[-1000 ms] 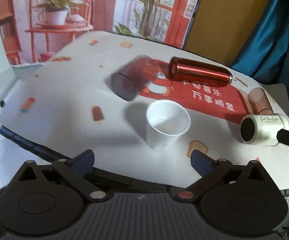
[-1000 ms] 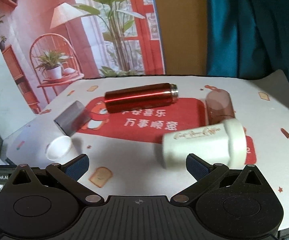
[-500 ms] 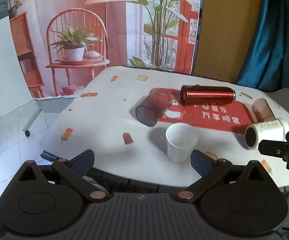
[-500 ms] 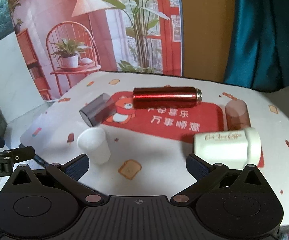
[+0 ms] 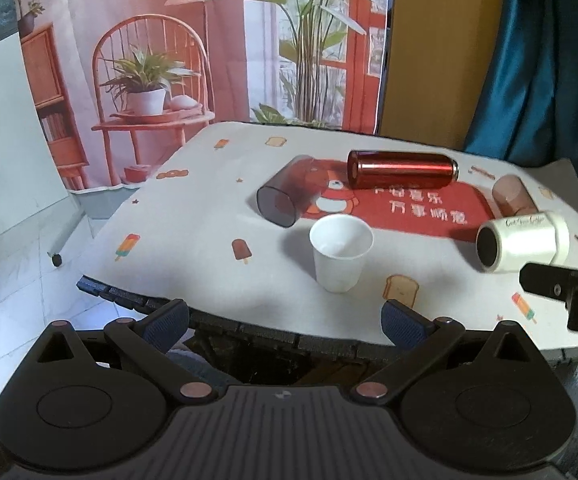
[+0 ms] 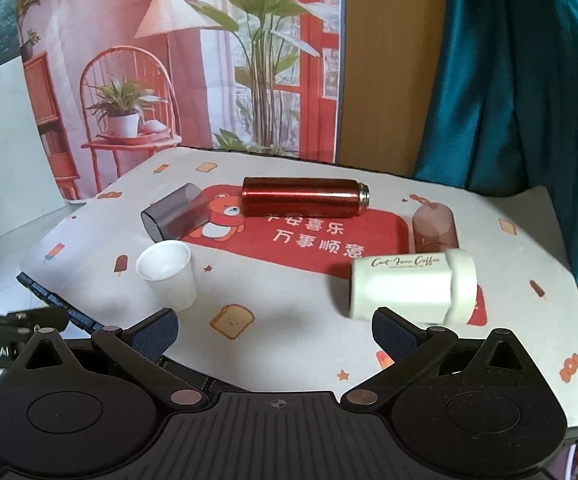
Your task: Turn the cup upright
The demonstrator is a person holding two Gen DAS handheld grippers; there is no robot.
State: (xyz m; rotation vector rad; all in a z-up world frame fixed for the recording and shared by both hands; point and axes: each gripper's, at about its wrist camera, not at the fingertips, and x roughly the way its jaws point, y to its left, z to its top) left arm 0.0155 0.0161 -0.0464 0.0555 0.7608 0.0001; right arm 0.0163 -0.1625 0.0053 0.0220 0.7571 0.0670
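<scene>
Paper cup (image 5: pixel 341 254) upright, done | mug (image 6: pixel 411 285) on side, next | right gripper (image 6: pixel 275 326) wide, empty: close across body, tilt slowly | left gripper (image 5: pixel 285 319) wide, empty

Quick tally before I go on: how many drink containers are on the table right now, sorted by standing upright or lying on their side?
Upright: 1, the white paper cup.
Lying on side: 4, the grey tumbler, the red flask, the pink tumbler, the white coffee cup.
Total: 5.
</scene>
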